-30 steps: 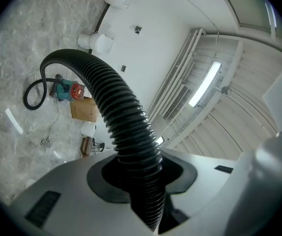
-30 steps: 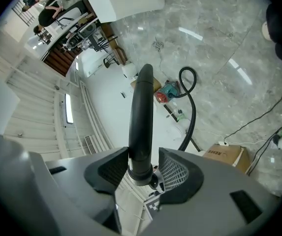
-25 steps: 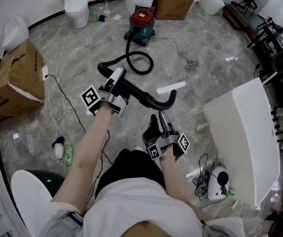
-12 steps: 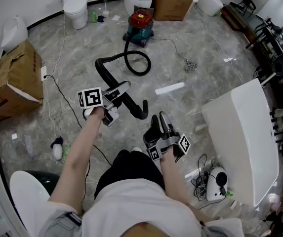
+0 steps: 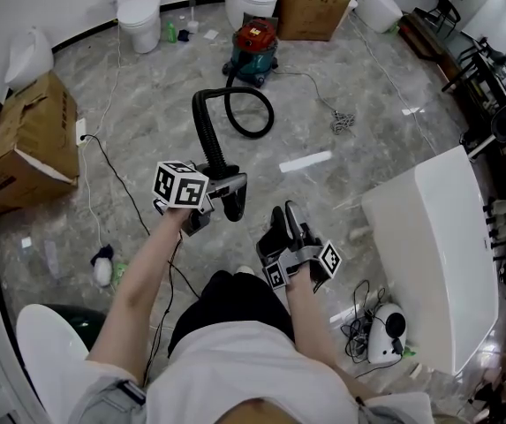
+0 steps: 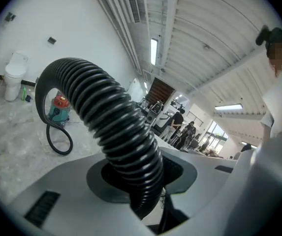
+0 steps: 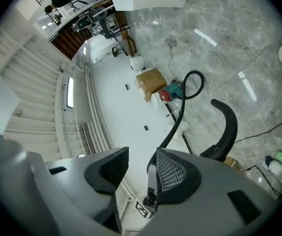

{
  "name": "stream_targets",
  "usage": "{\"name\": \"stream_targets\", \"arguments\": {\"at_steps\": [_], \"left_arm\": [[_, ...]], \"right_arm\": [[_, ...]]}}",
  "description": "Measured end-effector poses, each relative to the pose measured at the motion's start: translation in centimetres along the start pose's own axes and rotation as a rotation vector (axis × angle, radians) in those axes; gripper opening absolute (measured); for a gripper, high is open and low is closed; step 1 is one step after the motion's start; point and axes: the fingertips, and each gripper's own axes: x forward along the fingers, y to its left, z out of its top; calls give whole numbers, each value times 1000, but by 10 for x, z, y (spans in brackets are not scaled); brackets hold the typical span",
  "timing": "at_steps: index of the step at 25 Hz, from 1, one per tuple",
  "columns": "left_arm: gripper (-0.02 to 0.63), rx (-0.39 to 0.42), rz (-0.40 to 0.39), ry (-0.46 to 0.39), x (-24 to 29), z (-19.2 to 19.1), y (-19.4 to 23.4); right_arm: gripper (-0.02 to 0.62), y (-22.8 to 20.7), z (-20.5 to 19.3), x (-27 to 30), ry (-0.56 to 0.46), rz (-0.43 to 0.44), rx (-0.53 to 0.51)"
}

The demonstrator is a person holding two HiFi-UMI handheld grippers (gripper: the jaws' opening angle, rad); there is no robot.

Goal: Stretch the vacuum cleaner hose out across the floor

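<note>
The black ribbed hose (image 5: 207, 135) runs from the red and green vacuum cleaner (image 5: 254, 42), makes one loop on the floor, then rises to my left gripper (image 5: 222, 193). That gripper is shut on the hose near its free end, and the curved end piece (image 5: 234, 205) sticks out just past the jaws. In the left gripper view the hose (image 6: 118, 132) fills the gap between the jaws of the left gripper (image 6: 136, 181). My right gripper (image 5: 281, 215) hangs a little to the right, open and holding nothing. Between the parted jaws of the right gripper (image 7: 138, 173) there is only air, and the hose end (image 7: 225, 132) curves beyond them.
A torn cardboard box (image 5: 25, 144) lies at the left and a thin cable (image 5: 120, 179) trails over the floor beside it. Toilets (image 5: 138, 9) and another box (image 5: 310, 0) stand at the back. A big white fixture (image 5: 438, 246) lies at the right.
My left gripper has come nearer to me and lower while rolling, bringing the hose end with it. The hose now bends up in a tighter arc. The right gripper stayed put.
</note>
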Motion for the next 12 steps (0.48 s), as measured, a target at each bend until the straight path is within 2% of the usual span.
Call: {"name": "stream_targets", "arguments": {"at_steps": [6, 12], "left_arm": [[146, 189, 45, 145, 9, -27, -9], [146, 320, 102, 263, 5, -52, -1]], "right_arm": [[176, 9, -4, 8, 52, 3, -79], [176, 10, -11, 15, 95, -3, -143]]}}
